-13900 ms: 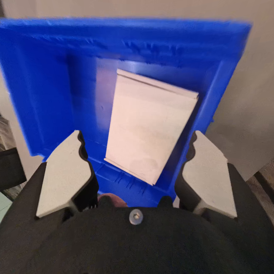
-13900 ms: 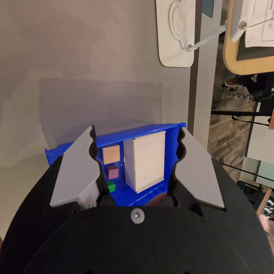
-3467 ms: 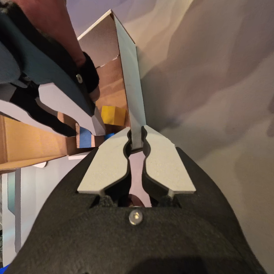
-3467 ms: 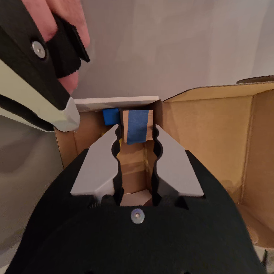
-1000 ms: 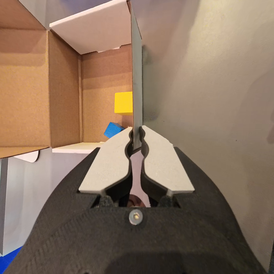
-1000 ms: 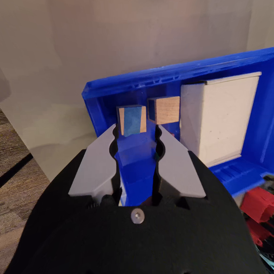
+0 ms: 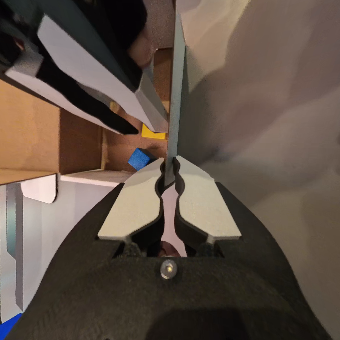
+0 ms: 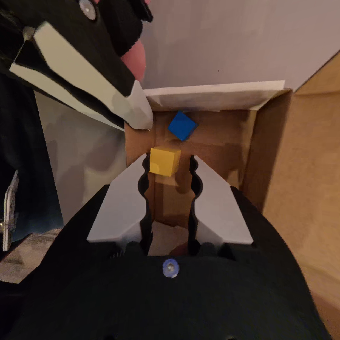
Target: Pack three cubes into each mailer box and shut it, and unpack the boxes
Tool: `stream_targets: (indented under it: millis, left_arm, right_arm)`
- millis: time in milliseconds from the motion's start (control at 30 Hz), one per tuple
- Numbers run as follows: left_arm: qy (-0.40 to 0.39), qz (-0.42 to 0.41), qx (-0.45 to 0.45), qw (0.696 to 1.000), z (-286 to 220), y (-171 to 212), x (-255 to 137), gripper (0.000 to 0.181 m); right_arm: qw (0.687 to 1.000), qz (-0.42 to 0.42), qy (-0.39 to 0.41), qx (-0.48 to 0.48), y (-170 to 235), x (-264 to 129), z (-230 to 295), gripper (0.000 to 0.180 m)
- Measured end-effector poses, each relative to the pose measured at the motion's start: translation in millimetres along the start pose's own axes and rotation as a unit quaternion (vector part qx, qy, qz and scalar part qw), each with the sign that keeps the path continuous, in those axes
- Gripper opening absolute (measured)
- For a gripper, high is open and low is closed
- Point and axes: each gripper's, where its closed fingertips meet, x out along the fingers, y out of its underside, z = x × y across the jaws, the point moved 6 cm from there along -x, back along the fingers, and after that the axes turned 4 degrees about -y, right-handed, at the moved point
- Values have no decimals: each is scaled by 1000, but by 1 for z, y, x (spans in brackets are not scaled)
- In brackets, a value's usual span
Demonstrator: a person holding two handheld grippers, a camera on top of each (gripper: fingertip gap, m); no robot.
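Note:
An open mailer box, white outside and brown inside, lies on the table, its side wall [image 7: 177, 92] upright. My left gripper [image 7: 168, 160] is shut on that wall's near edge; it also shows in the right wrist view [image 8: 128, 103] at the box's far left corner. A yellow cube [image 8: 163, 161] and a blue cube [image 8: 182, 127] lie on the box floor [image 8: 217, 156]. My right gripper [image 8: 168, 158] is open and empty inside the box, with the yellow cube just beyond its tips, close to the left finger. In the left wrist view it [image 7: 147, 127] reaches down over the yellow cube [image 7: 153, 135], near the blue cube [image 7: 139, 160].
The box's lid [image 8: 312, 165] lies open to the right in the right wrist view. A white tuck flap [image 7: 39, 189] sticks out at the box's near side. A corner of the blue bin [image 7: 7, 327] shows at bottom left. The grey tabletop [image 7: 266, 128] lies beyond the held wall.
A second ago my right gripper held a wood-and-blue cube over the blue bin; now it is empty and back inside the box at the yellow cube. My left gripper still holds the wall.

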Motion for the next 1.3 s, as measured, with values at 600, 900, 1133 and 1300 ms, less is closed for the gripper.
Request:
stream_targets:
  millis: [600, 900, 1133, 1300]
  left_arm:
    - [4, 5, -8, 1000, 1, -2, 1, 5]
    - [7, 3, -18, 1000, 2, -1, 2, 5]
    - [7, 4, -21, 1000, 4, -2, 2, 6]
    - [7, 8, -21, 1000, 3, -2, 2, 6]
  right_arm:
    - [995, -49, 83, -23, 1, -30, -2, 28]
    - [971, -142, 193, 11, 66, -155, 34, 28]
    - [956, -83, 269, 81, 189, -217, 65, 28]
    - [960, -12, 256, 116, 255, -193, 60, 28]
